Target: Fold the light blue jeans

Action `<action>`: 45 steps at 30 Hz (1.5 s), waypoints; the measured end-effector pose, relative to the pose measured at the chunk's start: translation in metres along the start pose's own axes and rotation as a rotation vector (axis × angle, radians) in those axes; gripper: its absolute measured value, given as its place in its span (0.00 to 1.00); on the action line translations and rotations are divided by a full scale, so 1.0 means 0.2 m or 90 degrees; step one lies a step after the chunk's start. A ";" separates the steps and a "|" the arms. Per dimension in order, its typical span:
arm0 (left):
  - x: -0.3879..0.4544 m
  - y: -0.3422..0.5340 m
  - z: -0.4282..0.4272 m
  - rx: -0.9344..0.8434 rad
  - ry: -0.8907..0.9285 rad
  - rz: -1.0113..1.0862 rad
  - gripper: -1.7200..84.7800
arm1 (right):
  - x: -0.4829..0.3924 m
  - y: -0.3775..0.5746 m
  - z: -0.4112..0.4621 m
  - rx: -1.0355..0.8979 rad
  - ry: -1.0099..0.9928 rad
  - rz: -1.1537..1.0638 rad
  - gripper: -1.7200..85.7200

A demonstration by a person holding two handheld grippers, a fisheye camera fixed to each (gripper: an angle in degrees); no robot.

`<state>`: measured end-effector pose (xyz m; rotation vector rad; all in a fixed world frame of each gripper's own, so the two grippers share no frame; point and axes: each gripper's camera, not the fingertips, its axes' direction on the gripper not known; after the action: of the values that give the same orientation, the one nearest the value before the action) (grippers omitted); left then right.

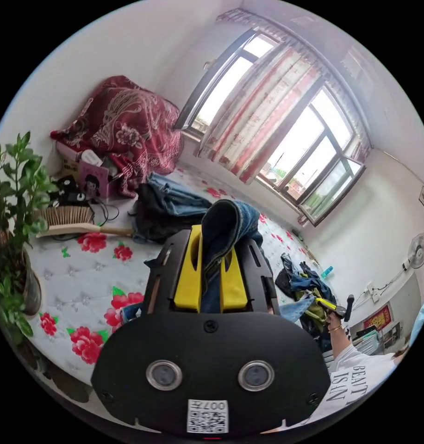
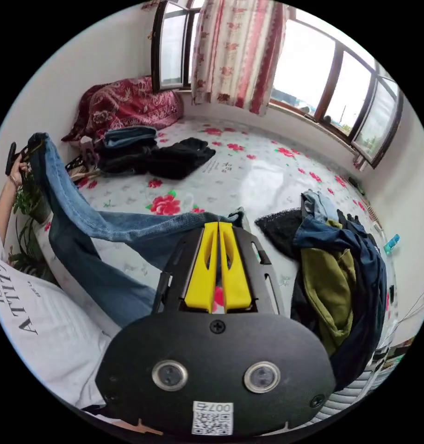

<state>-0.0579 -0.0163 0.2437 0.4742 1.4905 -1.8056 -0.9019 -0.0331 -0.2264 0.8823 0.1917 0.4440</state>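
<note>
Left gripper view, nearest first: the left gripper (image 1: 211, 240) has its two yellow jaws clamped on a thick fold of the light blue denim jeans (image 1: 230, 226), the cloth bulging up between and above the jaws. Behind the gripper lies the white quilted mattress with red flower print (image 1: 77, 282). On the mattress beyond the jeans sits a stack of folded dark and blue clothes (image 1: 168, 208), with a wooden-handled brush (image 1: 73, 219) beside that stack and a green potted plant (image 1: 13, 208) at the mattress edge. Farther along the mattress is a loose heap of dark and olive clothes (image 1: 309, 291), and next to it the person's hand holds the right gripper (image 1: 334, 307). At the far end of the mattress lies a dark red patterned blanket (image 1: 124, 125), under the windows with red striped curtains (image 1: 263, 115).

Right gripper view: the right gripper (image 2: 219, 259) has its yellow jaws pressed almost together – a thin edge of the jeans (image 2: 110, 226) seems to run in at the tips, though I cannot tell whether both jaws grip it. From there the jeans stretch above the mattress (image 2: 253, 171) to the left gripper (image 2: 17, 155), raised in the person's hand (image 2: 15, 173). The person's white printed shirt (image 2: 40, 333) shows beneath the jeans.
</note>
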 end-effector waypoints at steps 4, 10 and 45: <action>0.27 -0.26 -0.23 0.122 0.076 0.101 0.08 | 0.27 -0.06 -0.62 0.240 -0.029 0.089 0.02; 0.19 -0.01 -0.50 0.160 0.102 0.165 0.07 | 0.26 0.31 -0.88 0.316 -0.061 0.080 0.02; -0.28 0.78 0.25 -0.309 -0.275 -0.009 0.08 | -0.62 0.02 1.22 -0.331 -0.204 -0.095 0.03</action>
<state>0.1016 -0.0550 0.1888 -0.1590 1.5427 -1.3716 -0.9306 -0.2578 -0.0722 0.4142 -0.1492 0.1917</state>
